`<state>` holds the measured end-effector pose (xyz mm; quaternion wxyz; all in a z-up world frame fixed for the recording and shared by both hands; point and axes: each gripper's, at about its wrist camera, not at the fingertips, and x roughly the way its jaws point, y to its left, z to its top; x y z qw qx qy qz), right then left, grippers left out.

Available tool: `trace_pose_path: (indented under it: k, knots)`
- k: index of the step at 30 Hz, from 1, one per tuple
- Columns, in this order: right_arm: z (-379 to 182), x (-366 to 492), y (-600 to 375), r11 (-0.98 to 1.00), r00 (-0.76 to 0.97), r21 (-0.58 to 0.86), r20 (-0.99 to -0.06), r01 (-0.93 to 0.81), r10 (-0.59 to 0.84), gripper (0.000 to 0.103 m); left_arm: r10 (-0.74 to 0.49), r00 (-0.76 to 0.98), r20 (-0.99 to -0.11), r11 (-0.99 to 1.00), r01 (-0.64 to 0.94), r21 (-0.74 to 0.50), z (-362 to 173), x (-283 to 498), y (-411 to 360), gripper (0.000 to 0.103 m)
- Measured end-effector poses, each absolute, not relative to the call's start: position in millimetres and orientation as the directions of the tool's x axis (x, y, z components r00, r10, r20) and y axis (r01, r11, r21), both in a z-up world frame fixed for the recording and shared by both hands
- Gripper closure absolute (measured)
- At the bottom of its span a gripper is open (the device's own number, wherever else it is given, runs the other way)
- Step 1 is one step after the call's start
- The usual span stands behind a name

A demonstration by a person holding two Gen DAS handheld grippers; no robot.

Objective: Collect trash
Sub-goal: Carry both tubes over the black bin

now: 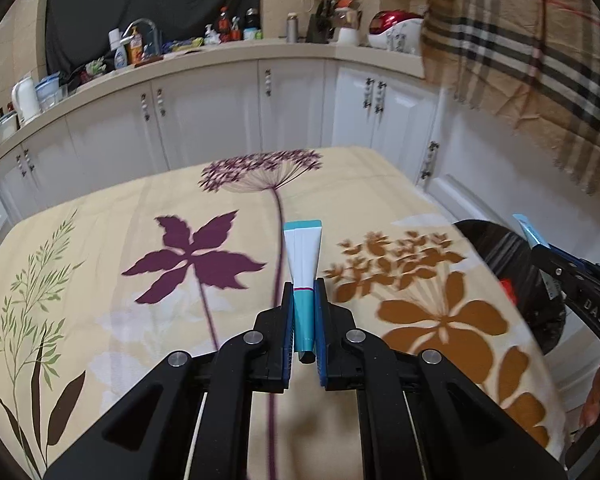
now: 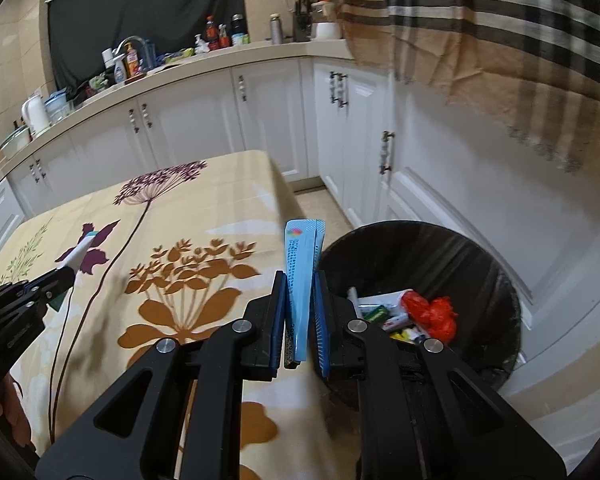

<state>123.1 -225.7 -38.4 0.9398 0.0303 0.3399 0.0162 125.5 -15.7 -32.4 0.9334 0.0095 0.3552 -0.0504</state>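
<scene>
The left gripper is squeezing one flat white and teal tube between its two blue ribbed pads, over the flowered tablecloth. The letters "DAS" are showing on the black arm at 3 o'clock in the left view. The right gripper is pinching one light blue packet with tiny print too small to read. The round bin with its shiny black liner is sitting at 3 o'clock, holding small tubes and one crumpled red bag.
</scene>
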Motion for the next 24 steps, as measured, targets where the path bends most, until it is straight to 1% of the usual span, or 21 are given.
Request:
trace_pose_path:
  k: [17, 24]
  knots:
    - [-23.7, 109.8, -301.5, 0.985, 0.800, 0.027, -0.589, 0.168, -0.120, 0.089, -0.258, 0.777, -0.574, 0.951, 0.310, -0.008, -7.3, 130.1, -114.8, 0.093]
    - [-22.5, 112.9, -322.5, 0.978, 0.801, 0.026, -0.578, 0.208, -0.155, 0.089, -0.305, 0.776, -0.552, 0.930, 0.368, 0.003, -7.5, 137.0, -151.4, 0.093]
